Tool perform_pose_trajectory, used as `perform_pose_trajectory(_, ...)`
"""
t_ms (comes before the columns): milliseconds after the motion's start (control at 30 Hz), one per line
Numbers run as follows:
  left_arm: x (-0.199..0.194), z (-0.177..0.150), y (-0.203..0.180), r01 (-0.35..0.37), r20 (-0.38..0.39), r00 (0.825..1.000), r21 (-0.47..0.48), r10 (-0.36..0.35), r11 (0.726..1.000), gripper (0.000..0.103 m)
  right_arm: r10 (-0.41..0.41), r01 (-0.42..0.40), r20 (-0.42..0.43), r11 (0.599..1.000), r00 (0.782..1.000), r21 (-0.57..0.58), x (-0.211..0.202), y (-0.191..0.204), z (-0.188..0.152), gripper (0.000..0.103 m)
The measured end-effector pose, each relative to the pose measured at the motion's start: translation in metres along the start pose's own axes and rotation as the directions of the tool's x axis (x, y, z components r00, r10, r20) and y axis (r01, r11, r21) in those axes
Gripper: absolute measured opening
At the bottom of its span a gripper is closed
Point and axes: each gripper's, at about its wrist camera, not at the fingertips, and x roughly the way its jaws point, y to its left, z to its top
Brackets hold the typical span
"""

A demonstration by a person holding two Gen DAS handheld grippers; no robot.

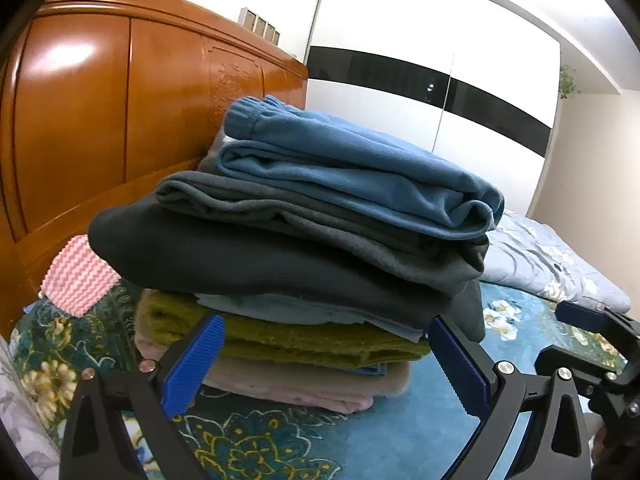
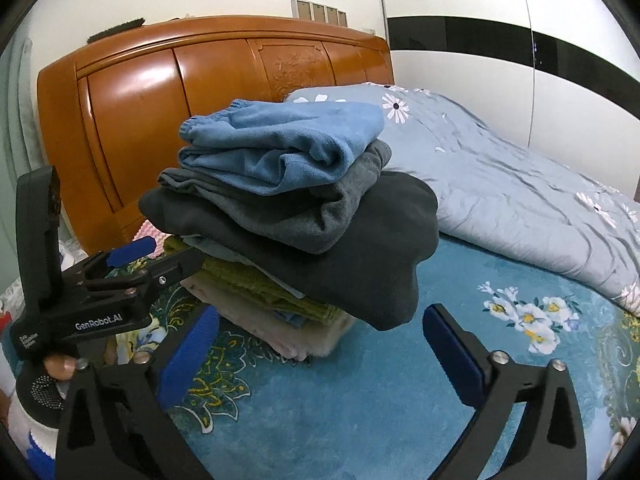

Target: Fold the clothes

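1. While both claws hang spread and hold nothing, a stack of folded clothes sits on the bed, toward the headboard, with a quilt lying beside it along the bed's far side.
2. From the top down, the stack shows a blue piece, a grey one, a wide dark one, an olive knit and a pale pink layer on the cover.
3. Left claw: released, its blue pads straddling the near face of the stack at the level of the olive and pink layers, pads just beside the cloth; I cannot tell for sure whether they touch.
4. Right claw: also released, a little back from the stack, which lies ahead and slightly left of it; the dark piece overhangs toward this claw.
5. In the right wrist view the left claw sits at the stack's left side, close against the lower layers, so the left hand is the nearer one.
6. Each folded piece runs its long axis across the left claw's line of sight, roughly along the headboard.
7. Every piece in view lies folded, and no loose garment shows in either view; this fits a pile being finished as well as one about to receive another piece.
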Motion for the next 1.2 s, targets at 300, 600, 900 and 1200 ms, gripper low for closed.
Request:
perform_pose_trajectory(300, -0.011, 0.001, -0.006, -0.062, 0.031, 0.998, 0.021, 0.061, 0.998, 0.103, -0.03, 0.03, 0.024, 0.999, 0.999, -0.017, -0.01, 0.008, 0.001, 0.102)
perform_pose_trajectory(600, -0.015, 0.003, -0.007, -0.094, 0.054, 0.994, 0.027, 0.092, 0.995, 0.103, -0.059, 0.06, 0.045, 0.998, 0.997, -0.024, -0.019, 0.013, 0.0, 0.103)
perform_pose_trajectory(900, -0.006, 0.003, -0.005, -0.051, 0.044, 0.998, -0.002, 0.051, 0.999, 0.103, -0.059, 0.059, 0.032, 0.998, 0.998, -0.015, -0.011, 0.01, -0.002, 0.103)
perform_pose_trajectory(1200, 0.0, -0.003, -0.011, -0.103, 0.062, 0.993, 0.023, 0.101, 0.994, 0.103, -0.048, 0.049, 0.015, 0.999, 0.999, -0.009, 0.0, 0.005, -0.005, 0.103)
